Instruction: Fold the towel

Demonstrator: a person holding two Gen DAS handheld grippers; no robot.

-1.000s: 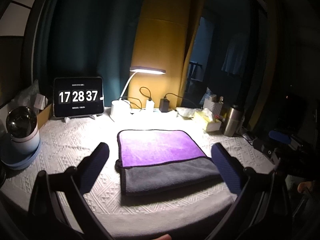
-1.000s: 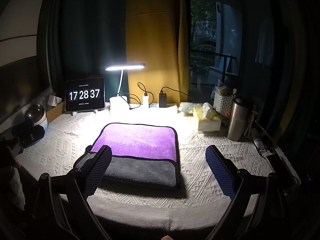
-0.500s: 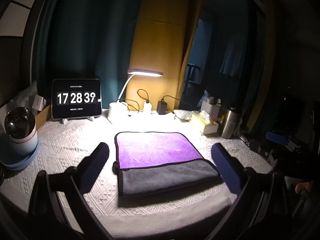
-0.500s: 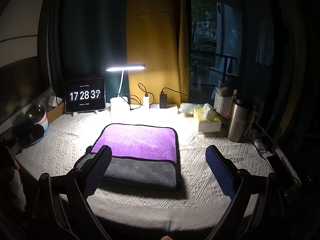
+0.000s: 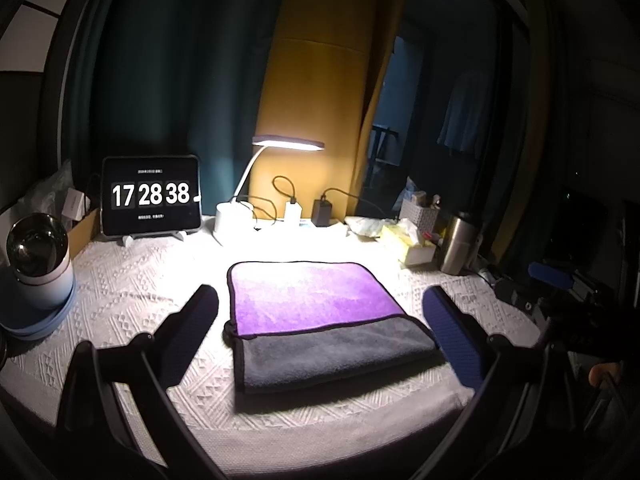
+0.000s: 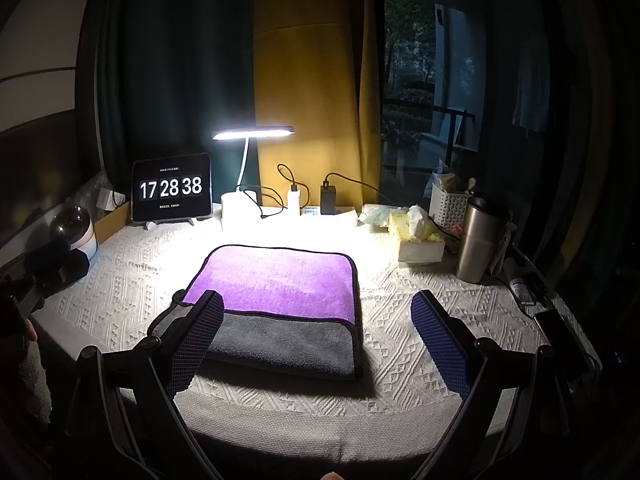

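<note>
The towel (image 5: 316, 312) lies folded flat on the white tablecloth, purple side up at the back and a grey strip folded over at the front. It also shows in the right wrist view (image 6: 276, 296). My left gripper (image 5: 324, 332) is open and empty, held back above the table's front edge with the towel between its blue pads. My right gripper (image 6: 316, 344) is open and empty, also held back at the front edge, its left pad over the towel's front left corner.
A tablet clock (image 5: 151, 196), a lit desk lamp (image 5: 288, 146) and chargers stand at the back. A white pot with a steel lid (image 5: 38, 264) is at the left. A tissue box (image 6: 418, 236), white basket (image 6: 448, 208) and steel tumbler (image 6: 478, 240) stand at the right.
Both grippers stay open and nearly still. The left view has shifted slightly. The towel has not moved.
</note>
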